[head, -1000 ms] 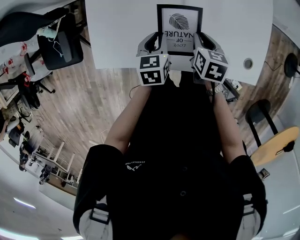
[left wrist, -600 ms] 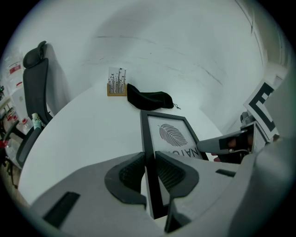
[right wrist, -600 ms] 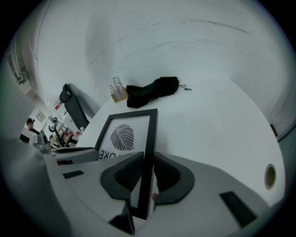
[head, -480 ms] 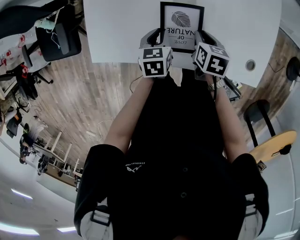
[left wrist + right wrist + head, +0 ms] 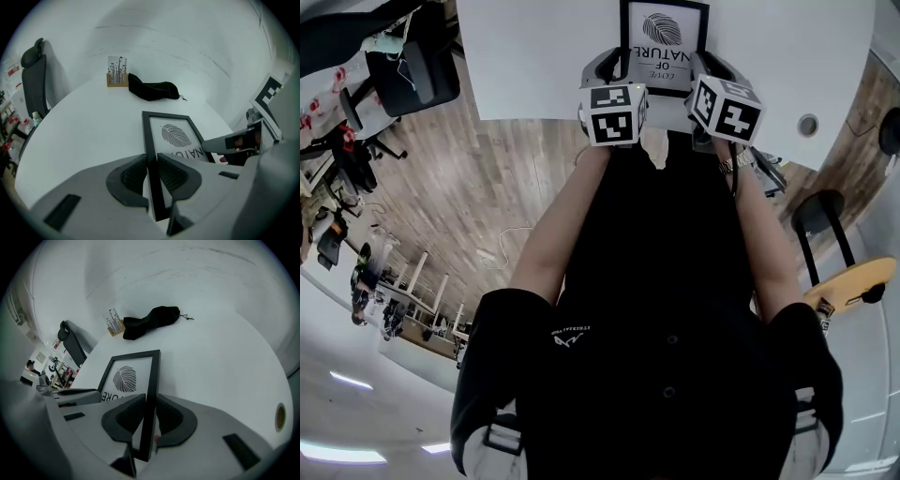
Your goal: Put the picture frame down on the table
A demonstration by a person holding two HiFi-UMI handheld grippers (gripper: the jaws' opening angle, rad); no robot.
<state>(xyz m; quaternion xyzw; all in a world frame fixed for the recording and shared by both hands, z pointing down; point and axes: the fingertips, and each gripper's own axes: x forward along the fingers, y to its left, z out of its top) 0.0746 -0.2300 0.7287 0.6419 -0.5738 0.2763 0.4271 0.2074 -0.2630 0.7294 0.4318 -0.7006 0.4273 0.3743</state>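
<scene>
The black picture frame (image 5: 664, 42), holding a white print of a leaf with lettering, lies face-up over the near edge of the white table (image 5: 534, 56). My left gripper (image 5: 607, 73) is shut on its left edge and my right gripper (image 5: 711, 73) on its right edge. In the left gripper view the frame's (image 5: 174, 138) black left bar is pinched between the jaws of the left gripper (image 5: 151, 164). The right gripper view shows the right gripper (image 5: 150, 406) clamping the frame's (image 5: 126, 378) right bar. I cannot tell whether the frame touches the table.
A black pouch (image 5: 152, 89) and a small wooden stand of sticks (image 5: 117, 77) sit at the table's far side. A round cable hole (image 5: 808, 124) is at the table's right. Office chairs (image 5: 412, 75) stand on the wooden floor to the left.
The frame and both grippers sit slightly higher in the head view, along with the table. Both grippers still hold the frame.
</scene>
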